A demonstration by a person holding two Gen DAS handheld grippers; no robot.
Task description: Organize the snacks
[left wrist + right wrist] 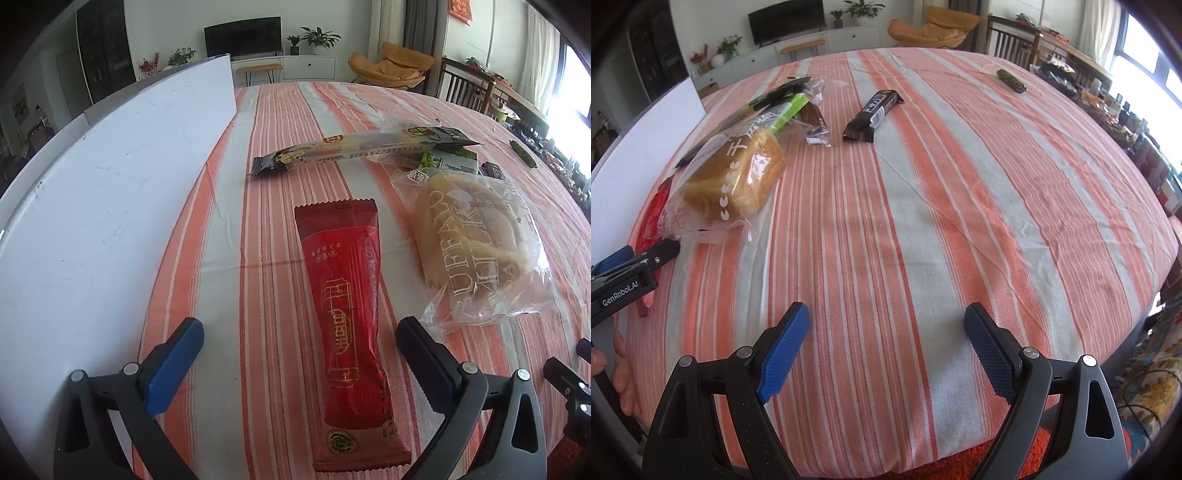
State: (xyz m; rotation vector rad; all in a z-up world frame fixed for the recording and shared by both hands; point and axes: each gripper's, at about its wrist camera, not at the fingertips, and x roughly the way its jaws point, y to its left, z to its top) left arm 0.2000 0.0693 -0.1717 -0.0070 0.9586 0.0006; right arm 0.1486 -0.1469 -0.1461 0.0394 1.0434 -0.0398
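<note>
A long red packet (347, 325) is laid flat on the striped cloth, its length run from 6 to 12 o'clock. A bagged bread loaf (476, 251) is seen just beside it at 3 o'clock. A long dark-ended stick packet (354, 149) is laid crosswise at 12 o'clock. A dark chocolate bar (873, 114) is set well apart.

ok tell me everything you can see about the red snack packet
The red snack packet is a long, glossy pouch with gold printing, zigzag-cut ends and a round emblem at its near end. It looks sealed and lies flat on the striped tablecloth, between the wide-open fingers of the left gripper, which do not press it.
</note>
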